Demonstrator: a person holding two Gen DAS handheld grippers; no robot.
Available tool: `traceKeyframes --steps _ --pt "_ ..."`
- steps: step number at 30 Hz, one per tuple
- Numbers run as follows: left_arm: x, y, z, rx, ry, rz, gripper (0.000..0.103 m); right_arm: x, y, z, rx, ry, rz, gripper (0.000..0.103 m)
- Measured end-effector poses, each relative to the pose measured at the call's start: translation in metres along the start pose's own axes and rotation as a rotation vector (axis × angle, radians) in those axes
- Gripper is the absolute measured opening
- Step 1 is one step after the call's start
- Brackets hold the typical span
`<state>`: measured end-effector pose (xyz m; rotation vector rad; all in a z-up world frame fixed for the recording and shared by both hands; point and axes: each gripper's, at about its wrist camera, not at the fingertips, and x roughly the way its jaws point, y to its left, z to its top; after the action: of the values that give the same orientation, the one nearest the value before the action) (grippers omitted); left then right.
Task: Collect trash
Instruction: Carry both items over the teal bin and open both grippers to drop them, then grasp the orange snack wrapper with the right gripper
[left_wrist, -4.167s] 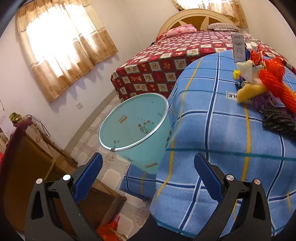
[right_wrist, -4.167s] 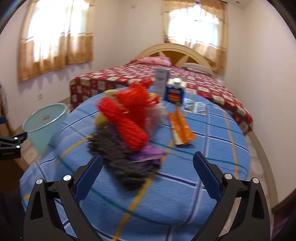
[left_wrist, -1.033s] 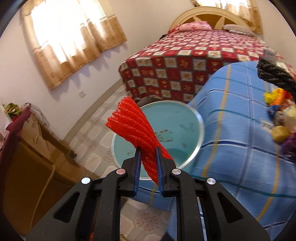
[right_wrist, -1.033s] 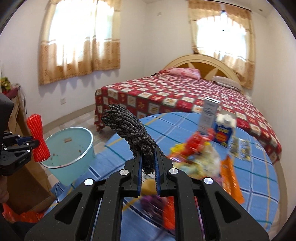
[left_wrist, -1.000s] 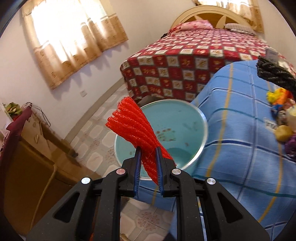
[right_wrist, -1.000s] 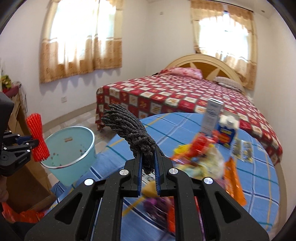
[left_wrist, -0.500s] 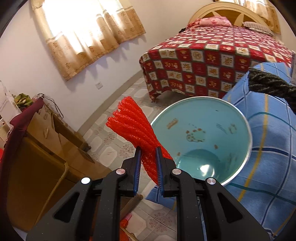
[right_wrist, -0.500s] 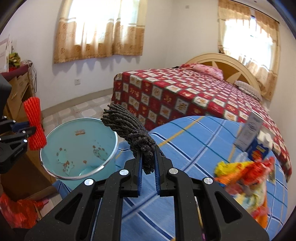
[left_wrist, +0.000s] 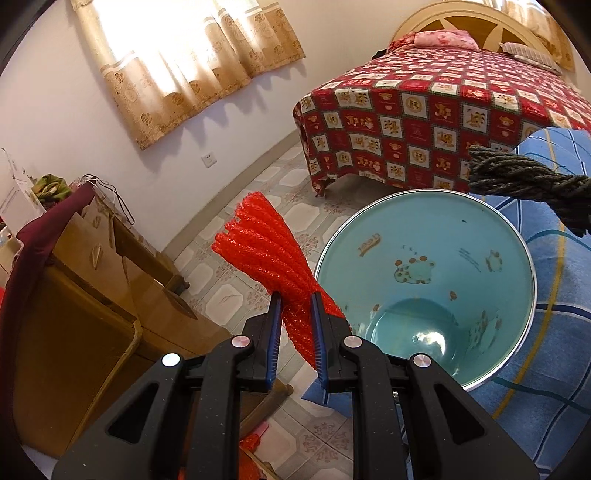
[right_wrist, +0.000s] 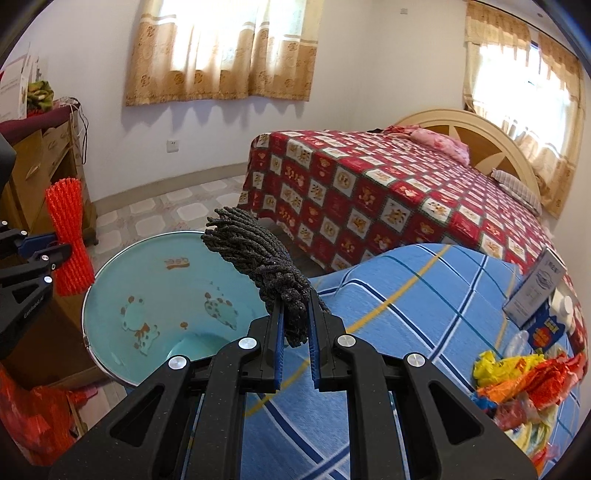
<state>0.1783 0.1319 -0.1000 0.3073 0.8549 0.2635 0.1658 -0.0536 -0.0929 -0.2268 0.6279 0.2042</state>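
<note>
A: What is held in the left tongs (left_wrist: 295, 314)?

B: A red foam net sleeve (left_wrist: 269, 251) is clamped between the nearly closed pads at its pinched waist, so that both ends fan out. It is carried just to the left of the rim of the pale blue bin (left_wrist: 424, 280), above the tiled floor (left_wrist: 236, 284), not yet over the opening.

A: And in the right tongs (right_wrist: 295, 321)?

B: A dark grey foam net sleeve (right_wrist: 255, 251) is gripped near one end by pads pressed almost together. Its free end is seen projecting over the near edge of the bin (right_wrist: 155, 295), beside the surface under the blue checked cloth (right_wrist: 406, 314).

A: How are such sleeves expected to handle?

B: Both are judged very light, soft and springy. A firm pinch at a bunched section is suited to them, since the mesh is easily compressed and little can be damaged. Clinging to the pads on release is the likely fault.

A: What is left on the surface?

B: A heap of crumpled wrappers (right_wrist: 517, 376) and small cartons (right_wrist: 535, 295) is seen lying well apart from the bin. The bin's inside is seen to be bare of trash.
</note>
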Motion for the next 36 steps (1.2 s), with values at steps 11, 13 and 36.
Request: traceKeyframes --steps 11,13,36 --pt "0.004 -0.009 0.001 0.014 0.001 -0.014 0.017 0.006 0.009 -0.001 -0.017 0.014 0.016 0.012" --pt "0.004 -0.01 0.002 0.018 -0.001 -0.017 0.017 0.006 0.009 0.0 -0.022 0.013 0.026 0.012" --pt "-0.024 -0.045 -0.011 0.015 -0.012 -0.137 0.097 -0.101 -0.06 -0.047 0.121 -0.084 -0.049 0.063"
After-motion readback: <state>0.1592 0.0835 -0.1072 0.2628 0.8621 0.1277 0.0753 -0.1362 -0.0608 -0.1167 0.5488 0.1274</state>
